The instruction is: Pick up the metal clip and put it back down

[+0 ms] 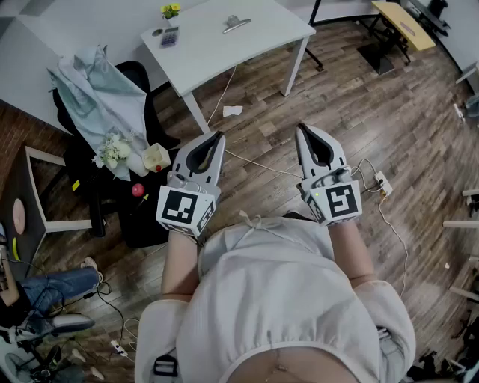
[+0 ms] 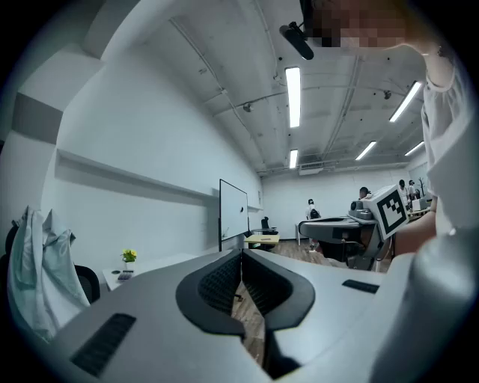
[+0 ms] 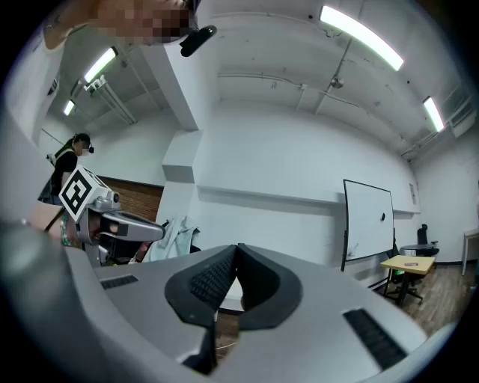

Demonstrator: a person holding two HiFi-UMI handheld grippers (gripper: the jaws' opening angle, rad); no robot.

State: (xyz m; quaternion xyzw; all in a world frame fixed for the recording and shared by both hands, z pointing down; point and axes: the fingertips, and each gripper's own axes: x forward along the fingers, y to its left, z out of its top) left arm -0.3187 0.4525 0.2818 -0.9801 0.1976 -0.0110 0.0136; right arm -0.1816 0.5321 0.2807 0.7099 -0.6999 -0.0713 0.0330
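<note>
A metal clip (image 1: 236, 24) lies on the white table (image 1: 217, 45) at the top of the head view, well away from both grippers. My left gripper (image 1: 219, 135) is held in front of the person's body over the wooden floor, its jaws shut with nothing between them. My right gripper (image 1: 301, 129) is level with it on the right, also shut and empty. In the left gripper view the jaws (image 2: 241, 254) meet tip to tip, with the right gripper (image 2: 374, 218) off to the side. The right gripper view shows its tips (image 3: 236, 249) closed.
A small pot of yellow flowers (image 1: 171, 11) and a dark pad (image 1: 169, 36) sit on the table's left part. A black chair draped with pale cloth (image 1: 101, 93) stands left, with flowers and cups below it. Cables and a power strip (image 1: 382, 184) lie on the floor right.
</note>
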